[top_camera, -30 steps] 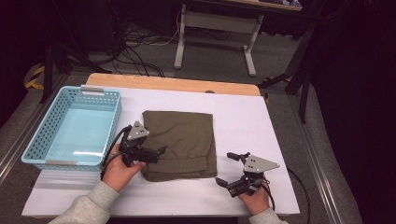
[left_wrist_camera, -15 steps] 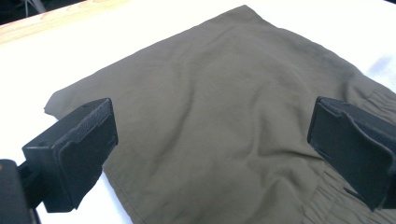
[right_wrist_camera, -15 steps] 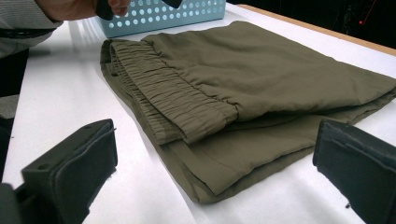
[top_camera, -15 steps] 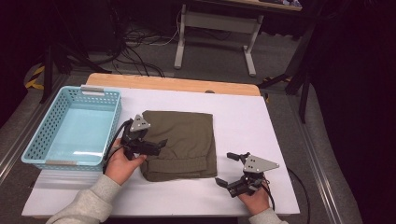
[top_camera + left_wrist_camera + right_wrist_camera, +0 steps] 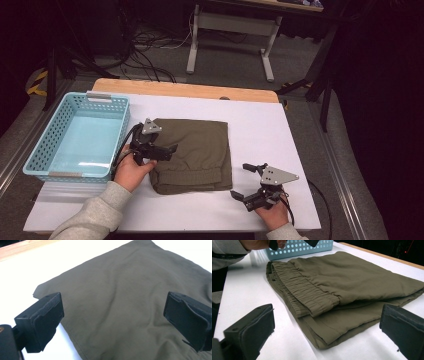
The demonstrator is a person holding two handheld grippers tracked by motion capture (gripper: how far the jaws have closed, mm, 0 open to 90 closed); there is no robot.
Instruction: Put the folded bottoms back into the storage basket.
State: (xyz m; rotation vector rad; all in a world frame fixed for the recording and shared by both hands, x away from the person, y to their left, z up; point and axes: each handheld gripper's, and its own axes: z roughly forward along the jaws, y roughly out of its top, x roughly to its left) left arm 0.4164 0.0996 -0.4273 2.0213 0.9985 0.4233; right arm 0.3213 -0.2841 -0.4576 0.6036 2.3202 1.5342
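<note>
On the white table (image 5: 260, 125), both tongs gape wide beside soft, folded olive trousers (image 5: 197, 150) with a ribbed waistband.

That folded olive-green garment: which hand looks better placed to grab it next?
Probably the left. The left gripper hovers open over the folded olive-green garment beside the light blue plastic basket; the right gripper waits open on the white table.

Olive-green trousers (image 5: 197, 152), light-blue perforated basket (image 5: 105, 107), white table (image 5: 260, 125), black fingers (image 5: 41, 320).
</note>
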